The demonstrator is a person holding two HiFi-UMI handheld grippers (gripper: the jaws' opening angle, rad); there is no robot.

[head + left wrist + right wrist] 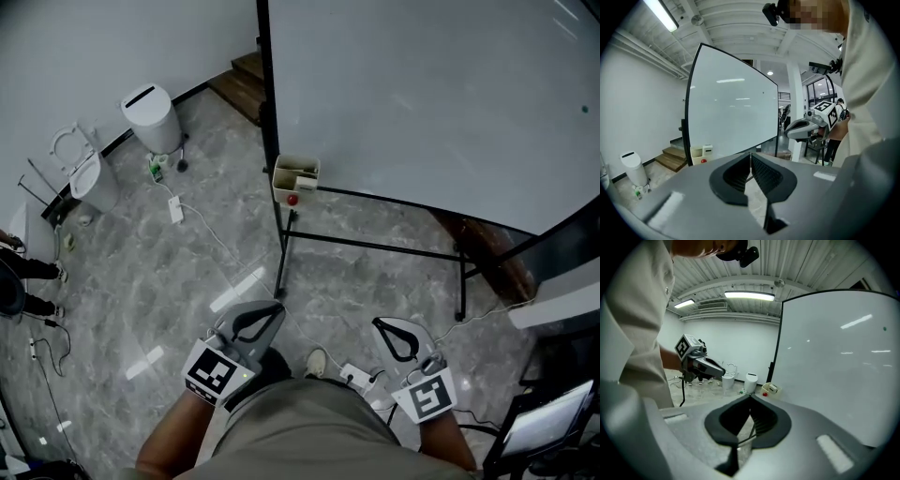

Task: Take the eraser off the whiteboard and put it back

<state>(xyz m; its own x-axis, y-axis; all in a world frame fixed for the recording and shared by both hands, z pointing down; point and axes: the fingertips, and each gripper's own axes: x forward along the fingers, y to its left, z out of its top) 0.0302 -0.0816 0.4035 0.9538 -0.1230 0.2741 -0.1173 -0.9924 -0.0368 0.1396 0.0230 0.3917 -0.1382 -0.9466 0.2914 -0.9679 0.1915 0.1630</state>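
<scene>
Head view shows left claw (277, 307) and right claw (379, 323) pressed together and empty, the eraser (773, 388), apparently the small block in the cream holder (295, 178) at the whiteboard (422, 94) corner, well ahead; probably light and rigid, best pinched across its long sides.

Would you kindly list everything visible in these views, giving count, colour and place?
whiteboard: one, white with a black frame, on a stand ahead
box: one, cream, at the whiteboard's lower left corner
bin: one, white, by the wall at left
toilet: one, white, left of the bin
steps: brown wood, beyond the whiteboard's left edge
power strip: one, white, on the floor between the grippers
left gripper: grey, shut, empty
right gripper: grey, shut, empty
</scene>
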